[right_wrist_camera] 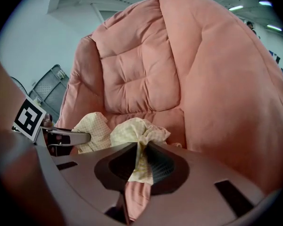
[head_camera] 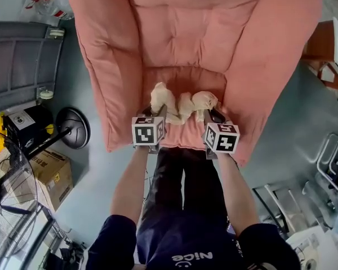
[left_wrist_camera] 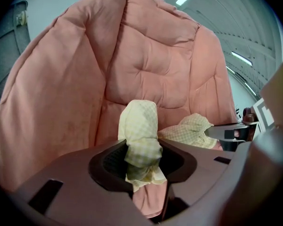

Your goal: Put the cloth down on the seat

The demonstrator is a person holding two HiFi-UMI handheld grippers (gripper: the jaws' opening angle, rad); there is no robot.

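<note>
A pale yellow checked cloth (head_camera: 180, 106) hangs bunched between my two grippers, just over the front of the pink armchair's seat (head_camera: 183, 77). My left gripper (head_camera: 159, 110) is shut on the cloth's left end, which stands up as a thick wad (left_wrist_camera: 139, 126) between the jaws. The right gripper (head_camera: 207, 113) is shut on the right end, where a thin fold (right_wrist_camera: 142, 157) is pinched and the rest puffs out above (right_wrist_camera: 137, 128). Each gripper view shows the other gripper's finger to the side (left_wrist_camera: 226, 133) (right_wrist_camera: 66, 136). Whether the cloth touches the seat cushion I cannot tell.
The armchair's padded arms (head_camera: 104, 77) (head_camera: 270, 83) rise on both sides of the seat, with its tufted back (head_camera: 186, 21) behind. On the floor at left are a standing fan (head_camera: 5, 196), a cardboard box (head_camera: 50, 176) and a round black base (head_camera: 73, 125). Metal frames (head_camera: 332, 156) stand at right.
</note>
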